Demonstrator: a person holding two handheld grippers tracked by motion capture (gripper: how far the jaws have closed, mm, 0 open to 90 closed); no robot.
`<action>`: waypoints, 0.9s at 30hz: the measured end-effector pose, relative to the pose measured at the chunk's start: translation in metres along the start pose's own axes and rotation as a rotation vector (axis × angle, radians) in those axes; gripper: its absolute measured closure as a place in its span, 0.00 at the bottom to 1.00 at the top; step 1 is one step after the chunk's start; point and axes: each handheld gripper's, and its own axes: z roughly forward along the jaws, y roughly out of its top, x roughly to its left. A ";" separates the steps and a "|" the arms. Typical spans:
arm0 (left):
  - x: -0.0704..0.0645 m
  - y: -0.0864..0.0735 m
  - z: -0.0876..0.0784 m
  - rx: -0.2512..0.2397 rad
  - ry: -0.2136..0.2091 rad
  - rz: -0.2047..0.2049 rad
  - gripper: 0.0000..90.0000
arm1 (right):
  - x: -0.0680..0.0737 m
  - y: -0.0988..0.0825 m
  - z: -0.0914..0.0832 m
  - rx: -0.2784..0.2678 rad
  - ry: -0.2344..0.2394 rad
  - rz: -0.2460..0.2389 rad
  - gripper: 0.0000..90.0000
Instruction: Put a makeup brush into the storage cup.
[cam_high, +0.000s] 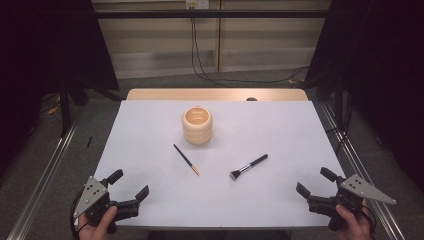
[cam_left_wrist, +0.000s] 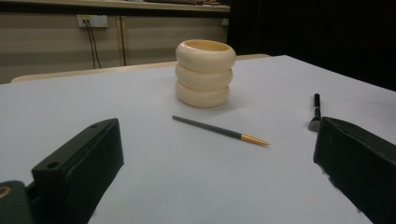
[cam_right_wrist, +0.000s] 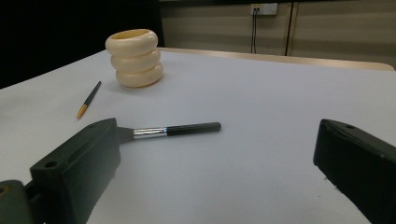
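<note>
A white counter (cam_high: 280, 200) stands in a dim room, with a cup (cam_high: 197, 125), pencil (cam_high: 186, 159) and brush (cam_high: 248, 167) mid-counter. Left gripper (cam_high: 131, 185) and right gripper (cam_high: 312, 182) hover at its near corners, gaping and empty.

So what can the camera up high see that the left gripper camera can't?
Only the high view shows both hand-held grippers whole, left and right, open, in the person's hands, plus the floor. Only the left gripper view shows the wall socket. Both show the cream ringed holder, thin pencil brush, makeup brush and white table.
</note>
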 end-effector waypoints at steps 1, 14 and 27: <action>0.000 0.000 0.000 0.000 0.000 0.000 0.02 | 0.000 0.000 0.000 -0.001 0.002 0.005 0.00; -0.003 0.001 0.002 0.002 -0.014 0.018 0.02 | 0.001 0.000 -0.001 0.004 0.011 0.001 0.00; -0.013 0.009 0.011 0.040 -0.057 0.065 0.02 | 0.004 0.001 0.001 -0.011 0.056 -0.018 0.00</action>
